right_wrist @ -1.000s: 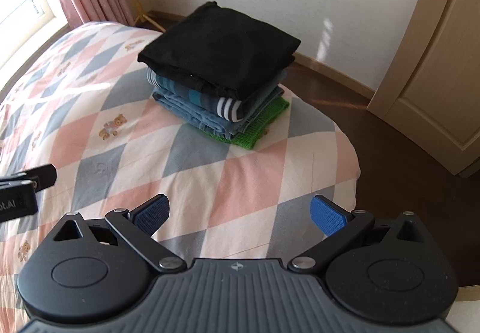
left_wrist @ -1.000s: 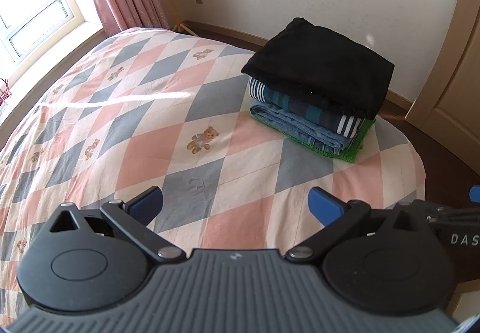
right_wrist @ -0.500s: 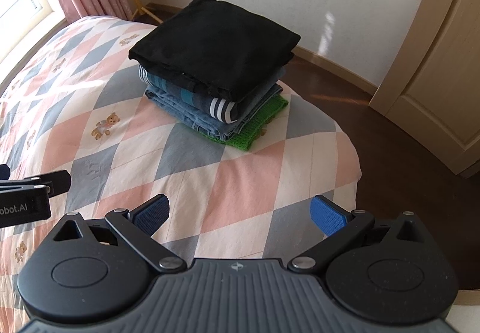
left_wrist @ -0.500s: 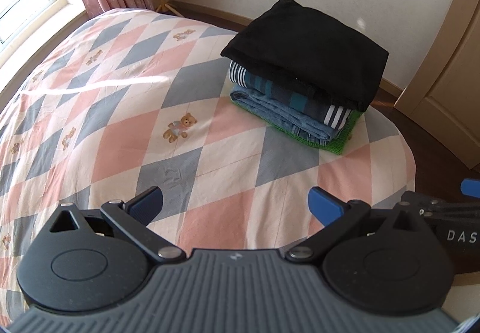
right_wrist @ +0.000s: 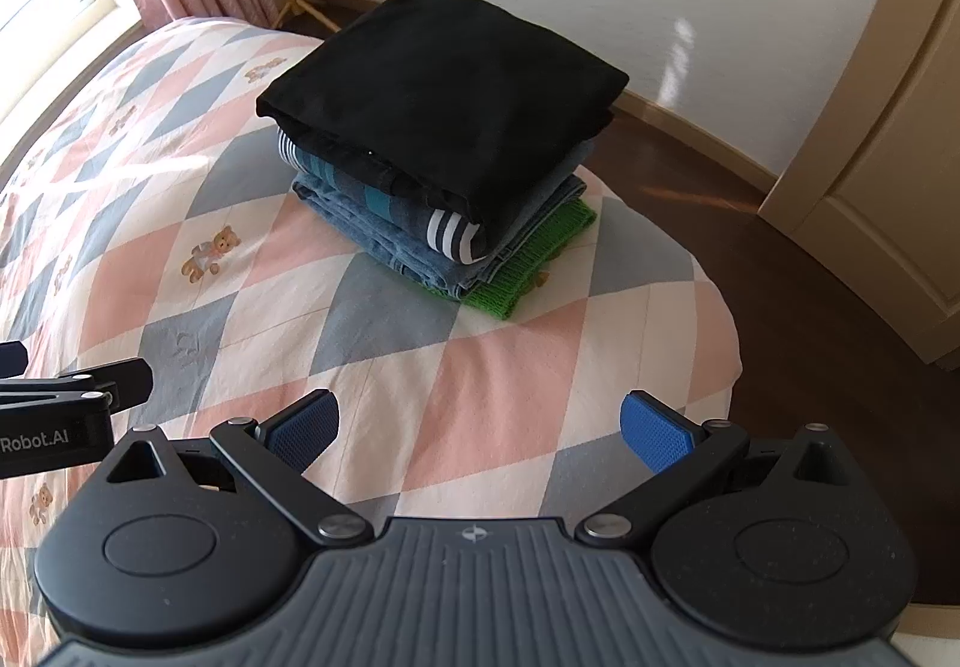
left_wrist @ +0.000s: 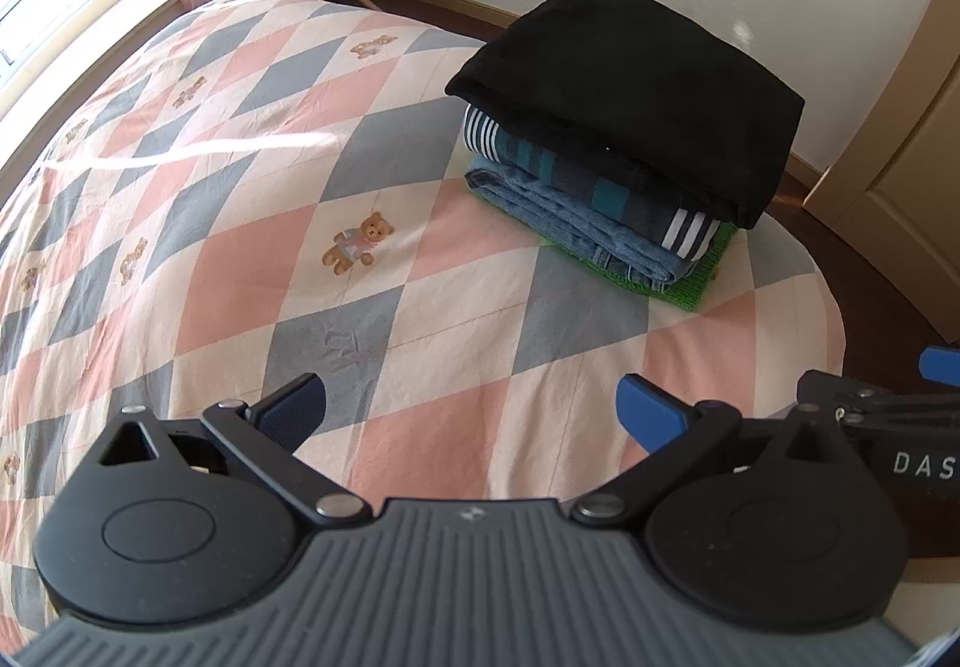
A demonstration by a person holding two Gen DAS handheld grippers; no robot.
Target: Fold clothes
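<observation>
Both grippers, left (left_wrist: 471, 406) and right (right_wrist: 477, 421), hang spread and empty; the stack (right_wrist: 441, 126) lies ahead, nearer the right one.

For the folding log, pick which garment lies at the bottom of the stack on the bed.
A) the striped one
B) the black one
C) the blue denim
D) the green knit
D: the green knit peeks out beneath the blue denim, directly on the bedspread.
</observation>
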